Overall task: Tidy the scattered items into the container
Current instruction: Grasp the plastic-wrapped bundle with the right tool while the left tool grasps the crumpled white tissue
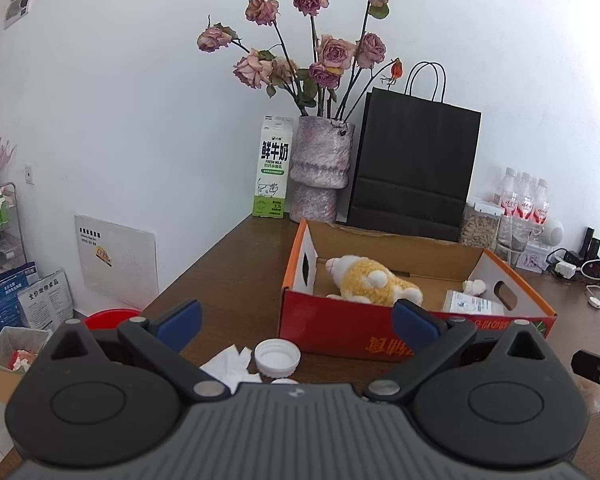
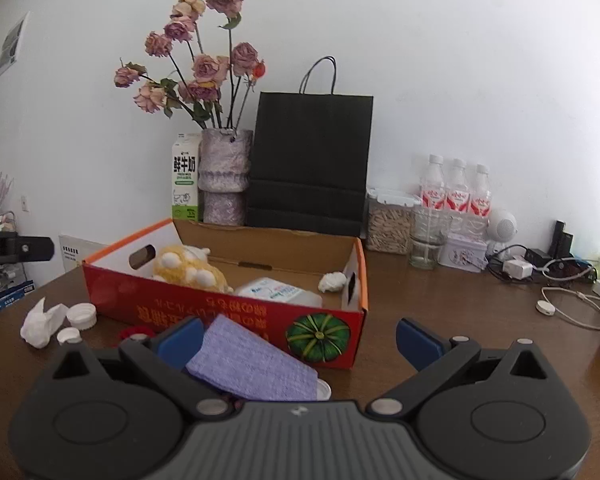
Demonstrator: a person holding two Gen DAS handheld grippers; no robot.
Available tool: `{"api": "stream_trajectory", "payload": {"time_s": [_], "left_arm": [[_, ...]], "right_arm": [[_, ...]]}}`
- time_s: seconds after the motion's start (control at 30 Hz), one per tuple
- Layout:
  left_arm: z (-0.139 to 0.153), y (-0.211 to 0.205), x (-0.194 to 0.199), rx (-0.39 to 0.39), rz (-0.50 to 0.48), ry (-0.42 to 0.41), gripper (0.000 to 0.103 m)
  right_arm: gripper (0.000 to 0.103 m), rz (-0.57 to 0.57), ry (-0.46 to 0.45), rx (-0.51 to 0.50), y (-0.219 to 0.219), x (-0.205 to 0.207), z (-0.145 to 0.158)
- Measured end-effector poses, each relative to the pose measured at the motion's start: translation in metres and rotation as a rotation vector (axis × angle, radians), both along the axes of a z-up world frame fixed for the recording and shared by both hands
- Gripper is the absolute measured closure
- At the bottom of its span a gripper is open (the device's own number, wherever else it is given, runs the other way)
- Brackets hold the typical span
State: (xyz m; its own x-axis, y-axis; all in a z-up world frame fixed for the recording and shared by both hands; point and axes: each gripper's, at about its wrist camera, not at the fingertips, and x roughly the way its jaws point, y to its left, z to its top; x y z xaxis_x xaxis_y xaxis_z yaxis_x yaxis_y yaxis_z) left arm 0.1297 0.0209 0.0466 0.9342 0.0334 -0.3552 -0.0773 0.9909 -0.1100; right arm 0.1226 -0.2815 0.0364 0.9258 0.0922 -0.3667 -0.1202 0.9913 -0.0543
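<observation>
A red cardboard box (image 1: 340,330) (image 2: 228,310) stands open on the brown table. Inside lie a yellow and white plush toy (image 1: 374,282) (image 2: 188,268), a white packet (image 1: 474,304) (image 2: 278,292) and a crumpled tissue (image 2: 332,281). My left gripper (image 1: 298,326) is open before the box's left end, above a white bottle cap (image 1: 278,358) and a crumpled tissue (image 1: 230,368). My right gripper (image 2: 300,342) is open in front of the box. A purple cloth (image 2: 252,364) lies between its fingers, close to the left fingertip (image 2: 180,340), over a white lid (image 2: 324,390). A red item (image 2: 136,332) shows beside it.
Behind the box stand a milk carton (image 1: 272,168), a vase of dried roses (image 1: 320,168) and a black paper bag (image 1: 414,168). Water bottles (image 2: 456,190), a seed jar (image 2: 390,226), a glass (image 2: 424,248), a tin (image 2: 462,254) and cables (image 2: 572,304) fill the right.
</observation>
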Motion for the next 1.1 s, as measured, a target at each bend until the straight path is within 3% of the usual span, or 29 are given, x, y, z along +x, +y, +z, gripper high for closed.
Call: {"api": "stream_trajectory", "payload": {"time_s": [0.57,0.73,0.9,1.03,1.1], "left_arm": [[-0.035,0.038,-0.029,0.047,0.064,0.078,0.0],[-0.034,0.042,-0.024,0.063,0.081,0.086,0.0],[-0.038,0.042,-0.019,0.062,0.069,0.098,0.0],[-0.04,0.041,-0.015,0.069,0.053,0.111,0.0],[-0.042,0.041,-0.013,0.073,0.049,0.119,0.0]], "right_arm": [[0.0,-0.152,0.122,-0.039,-0.052,-0.012,-0.042],[0.0,-0.141,0.159,-0.114,-0.058,0.004,-0.048],[0.002,-0.118,0.186,-0.091,-0.061,0.02,-0.051],[0.007,-0.115,0.195,-0.072,-0.062,0.028,-0.054],[0.019,-0.108,0.201,-0.043,-0.065,0.03,-0.056]]}}
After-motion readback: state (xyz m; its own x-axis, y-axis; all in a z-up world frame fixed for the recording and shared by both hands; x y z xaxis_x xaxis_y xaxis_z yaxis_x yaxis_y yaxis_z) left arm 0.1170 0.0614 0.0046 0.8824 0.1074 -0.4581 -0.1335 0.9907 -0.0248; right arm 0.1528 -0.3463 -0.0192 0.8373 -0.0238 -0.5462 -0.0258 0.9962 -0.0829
